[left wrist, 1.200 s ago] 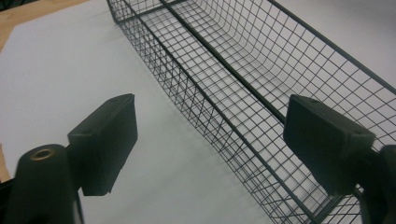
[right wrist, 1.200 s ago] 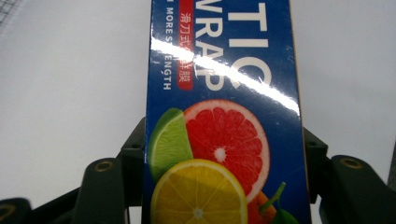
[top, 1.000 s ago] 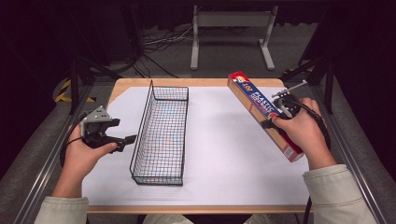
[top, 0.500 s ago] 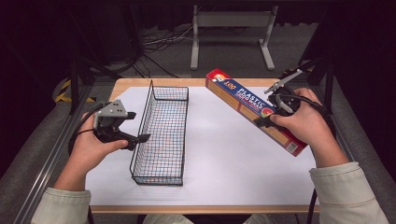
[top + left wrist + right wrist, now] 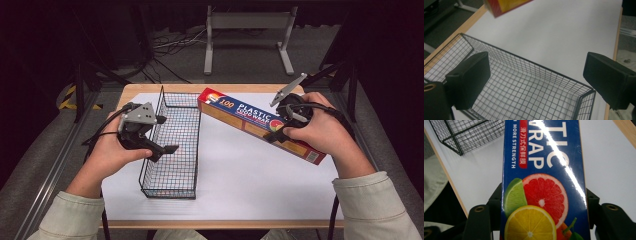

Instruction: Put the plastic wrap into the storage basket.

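At the left, the left gripper [image 5: 167, 149] is held over the black wire basket [image 5: 172, 180], its jaws having just been opening and nothing between them. At the right, a long glossy cardboard box of plastic wrap [image 5: 260, 124] is clamped in the right gripper [image 5: 278, 134], apparently clear of the table. Lowering lengthwise into the narrow mesh basket seems called for next.

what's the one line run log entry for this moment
right gripper: shut on plastic wrap box, held above table | left gripper: jaws just opening, nothing between them, over wire basket | box not in basket
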`<state>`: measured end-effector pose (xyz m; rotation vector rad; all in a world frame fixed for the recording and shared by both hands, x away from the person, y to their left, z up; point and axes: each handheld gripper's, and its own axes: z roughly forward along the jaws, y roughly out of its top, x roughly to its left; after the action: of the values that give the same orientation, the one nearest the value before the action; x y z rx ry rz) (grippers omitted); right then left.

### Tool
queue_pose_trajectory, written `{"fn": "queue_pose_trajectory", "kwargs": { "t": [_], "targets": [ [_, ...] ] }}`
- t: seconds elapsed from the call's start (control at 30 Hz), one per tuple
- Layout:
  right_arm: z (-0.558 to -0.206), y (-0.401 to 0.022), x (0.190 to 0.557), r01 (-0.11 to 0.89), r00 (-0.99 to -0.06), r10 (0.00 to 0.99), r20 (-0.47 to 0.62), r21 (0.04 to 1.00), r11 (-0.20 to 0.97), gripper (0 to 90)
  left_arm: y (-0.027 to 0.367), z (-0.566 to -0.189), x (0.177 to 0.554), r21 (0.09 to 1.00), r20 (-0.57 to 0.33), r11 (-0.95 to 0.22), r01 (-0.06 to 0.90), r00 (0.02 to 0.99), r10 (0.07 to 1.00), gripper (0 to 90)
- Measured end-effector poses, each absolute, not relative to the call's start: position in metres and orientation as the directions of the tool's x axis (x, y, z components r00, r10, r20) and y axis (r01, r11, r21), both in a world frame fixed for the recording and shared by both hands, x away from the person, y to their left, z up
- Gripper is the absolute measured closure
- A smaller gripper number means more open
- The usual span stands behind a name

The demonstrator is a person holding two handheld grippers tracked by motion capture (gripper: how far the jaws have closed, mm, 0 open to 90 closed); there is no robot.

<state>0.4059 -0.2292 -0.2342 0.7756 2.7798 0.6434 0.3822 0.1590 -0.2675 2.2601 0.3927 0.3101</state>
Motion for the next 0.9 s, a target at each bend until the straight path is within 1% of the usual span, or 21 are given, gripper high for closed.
{"fn": "queue_pose_trajectory", "kwargs": {
  "t": [0.07, 0.17, 0.4, 0.5, 0.6, 0.73, 0.9],
  "targets": [
    [-0.234, -0.227, 0.406, 0.435, -0.855, 0.515, -0.068, 0.446, 0.782, 40.7, 0.154, -0.265, 0.381, 0.752, 0.100, -0.638, 0.167, 0.927, 0.360, 8.4],
    [-0.236, -0.221, 0.404, 0.391, -0.887, 0.457, -0.065, 0.422, 0.818, 40.7, 0.145, -0.261, 0.379, 0.753, 0.102, -0.642, 0.143, 0.939, 0.330, 8.7],
    [-0.238, -0.212, 0.402, 0.316, -0.929, 0.365, -0.054, 0.397, 0.862, 40.7, 0.129, -0.252, 0.377, 0.741, 0.132, -0.663, 0.105, 0.946, 0.297, 8.4],
    [-0.240, -0.207, 0.400, 0.263, -0.951, 0.304, -0.056, 0.370, 0.891, 40.8, 0.120, -0.246, 0.374, 0.752, 0.120, -0.655, 0.078, 0.961, 0.251, 8.4],
    [-0.243, -0.203, 0.400, 0.246, -0.957, 0.286, -0.052, 0.377, 0.893, 40.8, 0.111, -0.242, 0.371, 0.738, 0.135, -0.673, 0.048, 0.967, 0.218, 8.6],
    [-0.247, -0.201, 0.400, 0.220, -0.966, 0.256, -0.041, 0.390, 0.894, 40.8, 0.100, -0.240, 0.371, 0.728, 0.149, -0.685, 0.029, 0.968, 0.199, 7.7],
    [-0.249, -0.197, 0.398, 0.174, -0.977, 0.208, -0.048, 0.384, 0.907, 40.7, 0.087, -0.238, 0.375, 0.718, 0.166, -0.696, 0.006, 0.970, 0.180, 7.0]
  ]
}}
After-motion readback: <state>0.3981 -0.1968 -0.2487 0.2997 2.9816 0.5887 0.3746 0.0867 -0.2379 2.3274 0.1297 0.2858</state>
